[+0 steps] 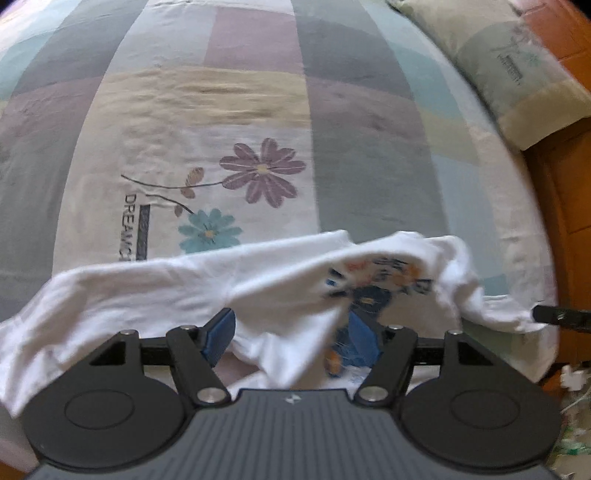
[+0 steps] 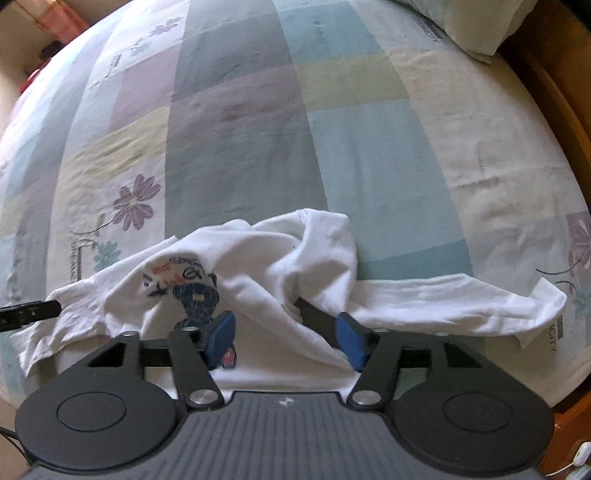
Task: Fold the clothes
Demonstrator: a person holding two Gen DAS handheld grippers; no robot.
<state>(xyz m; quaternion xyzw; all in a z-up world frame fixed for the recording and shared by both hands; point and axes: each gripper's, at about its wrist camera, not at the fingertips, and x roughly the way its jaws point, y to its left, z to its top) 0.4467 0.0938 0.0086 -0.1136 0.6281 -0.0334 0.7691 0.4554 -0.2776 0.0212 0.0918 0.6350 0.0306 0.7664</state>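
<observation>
Closest to each camera is the grey ribbed body of the gripper with its black round plates and linkage arms, and just past these the blue finger pads. The left gripper [image 1: 291,338] has its fingers set wide apart, with folds of a white T-shirt [image 1: 184,291] lying between and over them; whether the pads press any cloth cannot be told. The right gripper [image 2: 286,338] also stands wide, its blue pads [image 2: 221,334] resting among the rumpled cloth without pinching it. The T-shirt lies crumpled in a loose band across the near edge of the bed, its blue and orange print [image 2: 194,291] partly turned up and creased, one end trailing off to the right in the right wrist view [image 2: 480,299]. It rests on a bed sheet [image 1: 258,110] of pastel patches in grey, teal, mauve, yellow and cream, printed with a purple flower [image 1: 264,171], a teal flower [image 1: 210,230] and dark lettering. The sheet is lightly wrinkled. A pillow [image 1: 517,70] in matching fabric sits at the far right corner of the bed. Beyond it runs the orange-brown wooden bed frame [image 1: 569,206]. In the right wrist view a dim corner of the room shows at the upper left, with something pink [image 2: 59,18] too blurred to identify.
</observation>
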